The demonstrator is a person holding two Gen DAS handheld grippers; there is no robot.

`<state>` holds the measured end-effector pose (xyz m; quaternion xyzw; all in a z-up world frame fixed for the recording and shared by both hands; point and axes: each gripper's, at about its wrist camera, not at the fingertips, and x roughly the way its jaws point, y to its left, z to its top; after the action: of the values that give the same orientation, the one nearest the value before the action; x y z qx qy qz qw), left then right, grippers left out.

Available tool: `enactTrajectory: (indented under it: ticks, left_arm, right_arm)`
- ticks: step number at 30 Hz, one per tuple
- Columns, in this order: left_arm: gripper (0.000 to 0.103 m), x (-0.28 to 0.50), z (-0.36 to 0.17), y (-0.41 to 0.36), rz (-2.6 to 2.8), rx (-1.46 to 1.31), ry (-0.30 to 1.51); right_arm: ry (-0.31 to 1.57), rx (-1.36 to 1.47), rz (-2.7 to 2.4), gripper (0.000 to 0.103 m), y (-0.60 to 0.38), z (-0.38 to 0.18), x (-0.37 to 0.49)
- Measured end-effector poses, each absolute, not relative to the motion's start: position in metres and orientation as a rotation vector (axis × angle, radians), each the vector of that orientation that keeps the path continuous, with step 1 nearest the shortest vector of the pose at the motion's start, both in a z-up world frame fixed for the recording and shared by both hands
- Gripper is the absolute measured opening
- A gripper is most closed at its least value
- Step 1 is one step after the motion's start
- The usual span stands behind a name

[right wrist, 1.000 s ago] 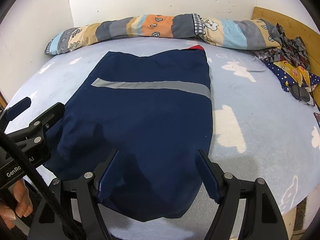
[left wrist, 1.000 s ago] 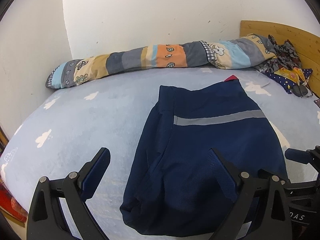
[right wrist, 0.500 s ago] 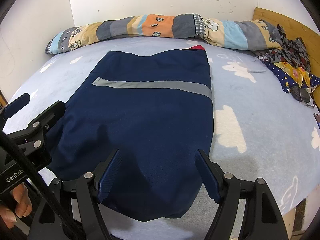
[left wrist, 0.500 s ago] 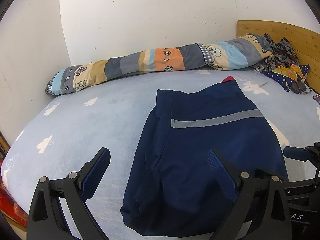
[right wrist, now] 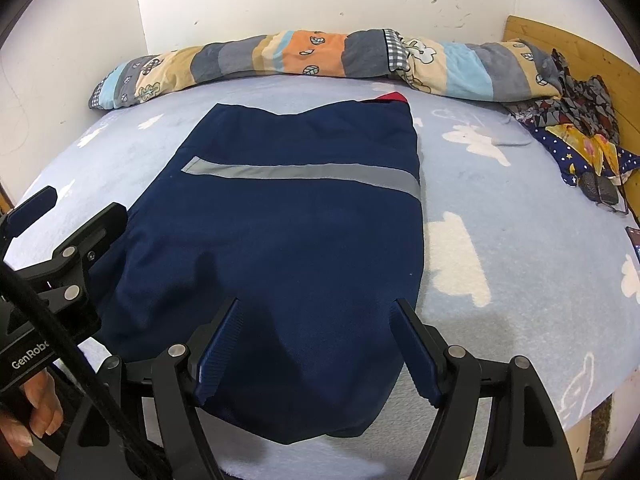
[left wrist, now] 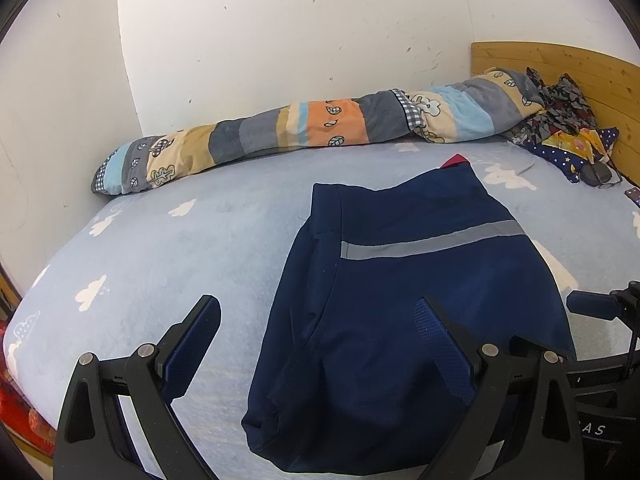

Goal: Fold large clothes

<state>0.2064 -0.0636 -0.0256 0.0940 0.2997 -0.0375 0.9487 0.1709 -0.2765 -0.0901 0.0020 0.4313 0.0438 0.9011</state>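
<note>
A large navy garment with a grey reflective stripe lies folded lengthwise on the light blue bed sheet. A bit of red shows at its far end. It also shows in the right wrist view. My left gripper is open and empty, above the garment's near left edge. My right gripper is open and empty, above the garment's near end. The left gripper also shows at the left of the right wrist view.
A long rolled patchwork quilt lies along the wall at the back. A heap of patterned clothes sits at the back right by the wooden headboard. The bed's near edge is close to both grippers.
Both grippers have risen and drawn back a little, so more of the wall shows. The garment has not moved. Both grippers stay open.
</note>
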Motion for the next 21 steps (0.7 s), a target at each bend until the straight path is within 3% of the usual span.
enactTrajectory:
  ticks: [13,21]
  left_arm:
    - [0.097,0.209,-0.028,-0.062,-0.086,0.192,0.633]
    - [0.097,0.240,-0.072,-0.041,-0.048,0.130,0.921]
  right_arm:
    - [0.885,0.008,0.082,0.080,-0.281,-0.089,0.172]
    - [0.892,0.007,0.070,0.080,-0.293,-0.088,0.166]
